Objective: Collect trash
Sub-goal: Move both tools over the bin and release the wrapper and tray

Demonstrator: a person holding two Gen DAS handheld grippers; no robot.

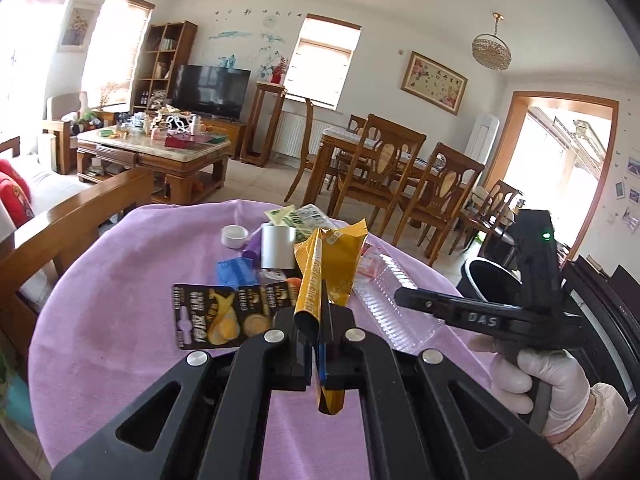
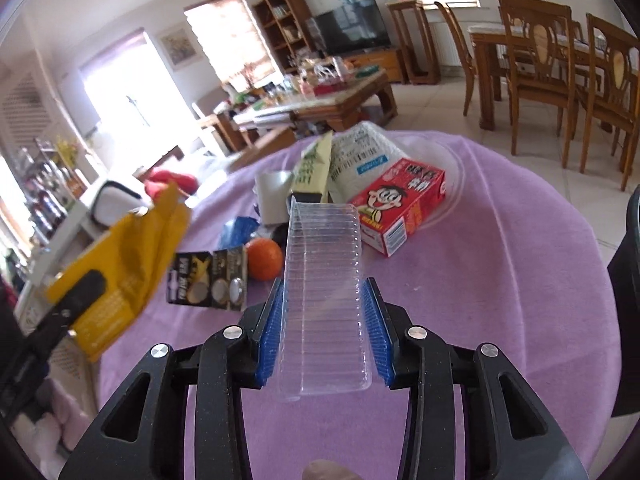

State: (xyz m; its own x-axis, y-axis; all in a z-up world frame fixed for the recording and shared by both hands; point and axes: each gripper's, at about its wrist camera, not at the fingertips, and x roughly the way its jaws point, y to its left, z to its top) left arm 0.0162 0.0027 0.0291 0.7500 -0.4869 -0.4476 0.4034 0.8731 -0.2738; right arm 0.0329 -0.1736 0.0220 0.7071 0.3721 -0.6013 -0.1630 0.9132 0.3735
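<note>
The step in hand looks like the pick-up: both grippers have trash between their fingers above the round table under a lilac cloth [image 2: 500, 280]. The left gripper [image 1: 314, 334] is pinched tight on a crumpled yellow foil wrapper [image 1: 332, 264], which stands lifted clear of the cloth. The right gripper [image 2: 324, 324] has its blue ribbed pads [image 2: 272, 332] on either side of a clear ribbed plastic tray [image 2: 324, 280]; the left pad seems to touch the tray's edge, but whether the right pad presses on it cannot be told, so the grip is uncertain.

The next move probably calls for carrying both pieces to the black round bin [image 1: 490, 284] just beside the table's right edge, and the thin tray may flex or slip if squeezed unevenly. The bin's mouth shows dark; its contents cannot be made out.

Still on the cloth lie a black card of button batteries [image 2: 210, 278], an orange fruit [image 2: 264, 258], a red printed carton [image 2: 400, 210], a white printed pouch [image 2: 360, 156], a pale yellow-green packet [image 2: 314, 168], a grey cylindrical cup [image 1: 278, 246], a white round lid [image 1: 234, 236] and a blue wrapper [image 1: 236, 272]. What the cup holds is hidden.
</note>
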